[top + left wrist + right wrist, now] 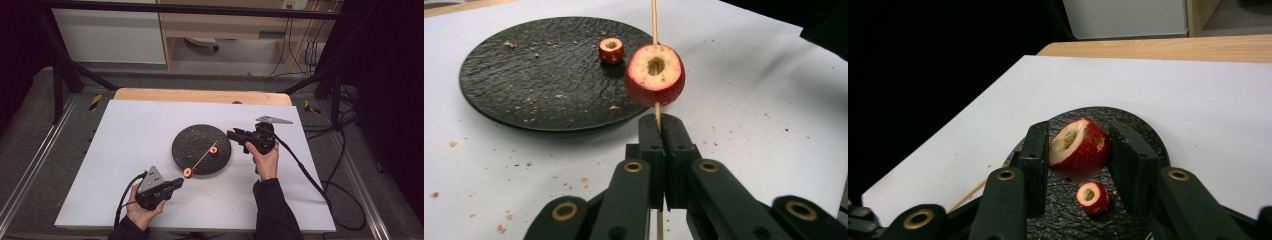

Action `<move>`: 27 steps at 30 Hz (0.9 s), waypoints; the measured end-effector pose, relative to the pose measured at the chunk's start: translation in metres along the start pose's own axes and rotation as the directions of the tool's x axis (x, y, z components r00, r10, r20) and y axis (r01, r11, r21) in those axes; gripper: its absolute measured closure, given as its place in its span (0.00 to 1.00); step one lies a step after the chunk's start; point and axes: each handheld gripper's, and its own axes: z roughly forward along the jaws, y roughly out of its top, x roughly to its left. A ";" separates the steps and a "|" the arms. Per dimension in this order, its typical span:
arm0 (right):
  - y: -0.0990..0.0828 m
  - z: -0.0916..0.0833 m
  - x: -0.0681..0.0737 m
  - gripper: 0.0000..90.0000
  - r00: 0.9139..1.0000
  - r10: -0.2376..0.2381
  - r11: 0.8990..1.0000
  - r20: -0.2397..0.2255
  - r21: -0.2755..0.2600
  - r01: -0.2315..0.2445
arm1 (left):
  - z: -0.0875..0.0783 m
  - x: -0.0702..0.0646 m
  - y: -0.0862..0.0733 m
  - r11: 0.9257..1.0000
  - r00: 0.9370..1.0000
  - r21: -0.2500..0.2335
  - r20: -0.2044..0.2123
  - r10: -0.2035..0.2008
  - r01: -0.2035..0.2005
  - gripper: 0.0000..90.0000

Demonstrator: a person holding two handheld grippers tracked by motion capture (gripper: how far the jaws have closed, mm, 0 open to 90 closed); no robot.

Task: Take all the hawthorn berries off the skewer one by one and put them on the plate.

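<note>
A thin wooden skewer runs up from my left gripper, whose jaws are shut on it. A red hollowed fruit piece is threaded on it just past the jaw tips. In the high view this gripper sits at the front left and the skewer reaches over the black plate. A smaller red ring lies on the plate beside the skewer. My right gripper is shut on a larger red fruit chunk above the plate, over the small ring.
The white table top carries scattered crumbs near the plate. A grey three-cornered plate lies at the back right. A wooden edge borders the far side. The right gripper's cable trails off the right side.
</note>
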 end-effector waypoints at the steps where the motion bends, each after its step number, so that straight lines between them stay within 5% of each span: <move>1: 0.000 0.002 0.000 0.70 1.000 -0.001 1.000 0.004 0.003 0.001 | -0.001 0.001 0.000 1.000 1.000 0.000 -0.003 -0.004 0.004 0.98; 19: -0.020 0.073 -0.006 0.70 0.999 -0.008 0.992 0.045 0.123 0.002 | -0.003 0.009 0.000 1.000 0.999 -0.004 -0.023 -0.023 0.023 0.98; 27: -0.031 0.089 -0.012 0.70 0.998 -0.010 0.988 0.068 0.157 -0.001 | -0.003 0.009 0.000 1.000 0.999 -0.002 -0.023 -0.023 0.023 0.98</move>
